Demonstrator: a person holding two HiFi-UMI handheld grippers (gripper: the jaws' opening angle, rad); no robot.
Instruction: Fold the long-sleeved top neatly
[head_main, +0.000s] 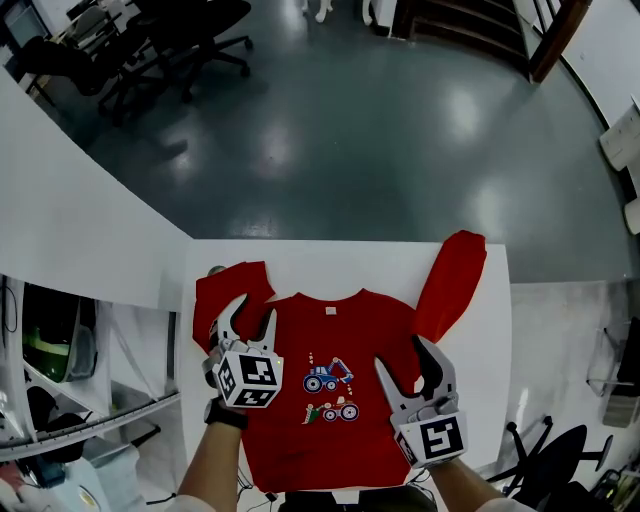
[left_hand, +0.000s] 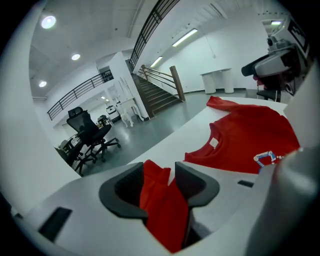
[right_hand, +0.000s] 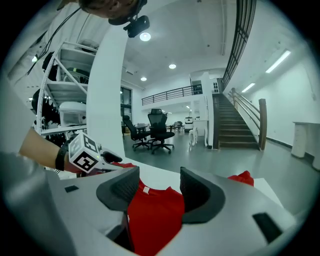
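Where it lies: the red long-sleeved top (head_main: 300, 345) is spread front-up on the white table (head_main: 350, 258) and covers most of the width between the two grippers.
Long axis: collar to hem runs straight away from the person. The neck label (head_main: 329, 311) is at the far end and the hem is at the near table edge.
Sleeves: the right-hand sleeve (head_main: 452, 275) lies straight and slants out to the far right corner. The left-hand sleeve (head_main: 228, 285) is bent and bunched by the far left shoulder.
Print: a tractor picture (head_main: 330, 390) sits mid-chest, upright as the person sees it.
Left gripper (head_main: 253, 318): the jaws are spread apart over the left-hand sleeve.
Only in the left gripper view: bunched red sleeve cloth fills the gap between the parted jaws (it is not pinched). The collar and body lie beyond to the right.
Right gripper (head_main: 402, 360): the jaws are wide and grip nothing, above the lower right of the body.
Only in the right gripper view: it looks along the body to the collar, framed between the jaws. The marker cube (right_hand: 85, 152) of the left gripper and the hand holding it show at the left, with metal shelving (right_hand: 65, 100) behind.
Only in the head view: the garment's whole outline.
Room: office chairs (head_main: 170, 45) stand on a glossy floor beyond the table, with a staircase (right_hand: 235, 125) further off.
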